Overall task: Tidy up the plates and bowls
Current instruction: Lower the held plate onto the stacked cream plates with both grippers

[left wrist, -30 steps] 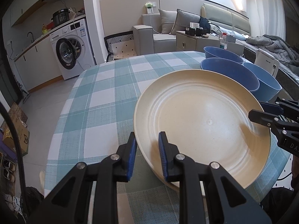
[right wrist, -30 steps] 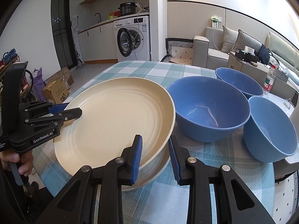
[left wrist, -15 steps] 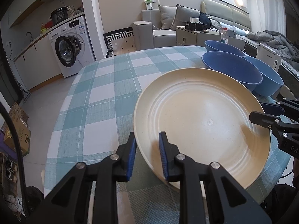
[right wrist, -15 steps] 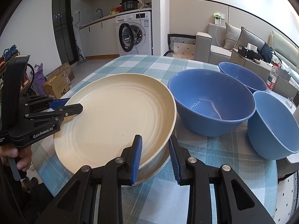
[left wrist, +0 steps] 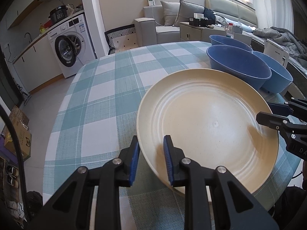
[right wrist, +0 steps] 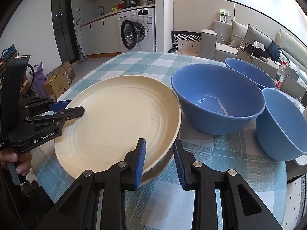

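Two grippers, left (left wrist: 150,158) and right (right wrist: 159,158), pinching opposite rims of the cream plate (left wrist: 209,122) with fingers nearly together, bowls (right wrist: 216,97) just beyond, right nearer.

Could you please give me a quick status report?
Left gripper and right gripper both clamped on cream plate rim. Three blue bowls beside it.

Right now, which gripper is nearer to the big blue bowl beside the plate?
Right. The right gripper grips the plate rim on the side toward the big blue bowl; the left gripper holds the opposite rim, farther away.
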Available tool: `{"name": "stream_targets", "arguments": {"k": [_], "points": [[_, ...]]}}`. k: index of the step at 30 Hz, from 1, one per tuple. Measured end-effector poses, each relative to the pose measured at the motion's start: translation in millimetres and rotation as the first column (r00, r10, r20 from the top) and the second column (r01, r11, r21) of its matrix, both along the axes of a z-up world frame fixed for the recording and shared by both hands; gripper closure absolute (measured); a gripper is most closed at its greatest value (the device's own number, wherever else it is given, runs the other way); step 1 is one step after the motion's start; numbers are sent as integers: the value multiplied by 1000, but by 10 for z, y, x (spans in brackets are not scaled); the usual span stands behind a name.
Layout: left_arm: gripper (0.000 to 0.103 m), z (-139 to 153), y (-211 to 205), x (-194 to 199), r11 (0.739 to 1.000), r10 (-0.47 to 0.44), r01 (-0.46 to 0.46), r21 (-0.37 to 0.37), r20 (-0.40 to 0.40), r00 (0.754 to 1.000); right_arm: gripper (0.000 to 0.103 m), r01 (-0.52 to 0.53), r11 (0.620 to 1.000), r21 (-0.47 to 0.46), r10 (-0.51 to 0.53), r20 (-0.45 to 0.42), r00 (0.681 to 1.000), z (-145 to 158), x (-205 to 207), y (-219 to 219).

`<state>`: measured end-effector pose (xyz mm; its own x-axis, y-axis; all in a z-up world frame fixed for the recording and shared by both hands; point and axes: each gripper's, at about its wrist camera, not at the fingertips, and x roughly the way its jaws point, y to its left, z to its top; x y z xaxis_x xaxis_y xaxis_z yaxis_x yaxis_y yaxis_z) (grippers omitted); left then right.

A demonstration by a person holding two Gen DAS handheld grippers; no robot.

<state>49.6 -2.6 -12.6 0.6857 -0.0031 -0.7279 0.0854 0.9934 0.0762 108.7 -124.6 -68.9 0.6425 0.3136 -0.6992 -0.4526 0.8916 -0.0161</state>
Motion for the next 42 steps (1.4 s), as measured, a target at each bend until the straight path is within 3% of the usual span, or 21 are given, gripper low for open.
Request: {"name": "stream_targets", "arguments": {"k": [42], "points": [[76, -164, -72, 59, 999, -11, 12, 33, -32, 999, 70, 13, 999, -47, -15, -31, 999, -198, 57, 19]]}}
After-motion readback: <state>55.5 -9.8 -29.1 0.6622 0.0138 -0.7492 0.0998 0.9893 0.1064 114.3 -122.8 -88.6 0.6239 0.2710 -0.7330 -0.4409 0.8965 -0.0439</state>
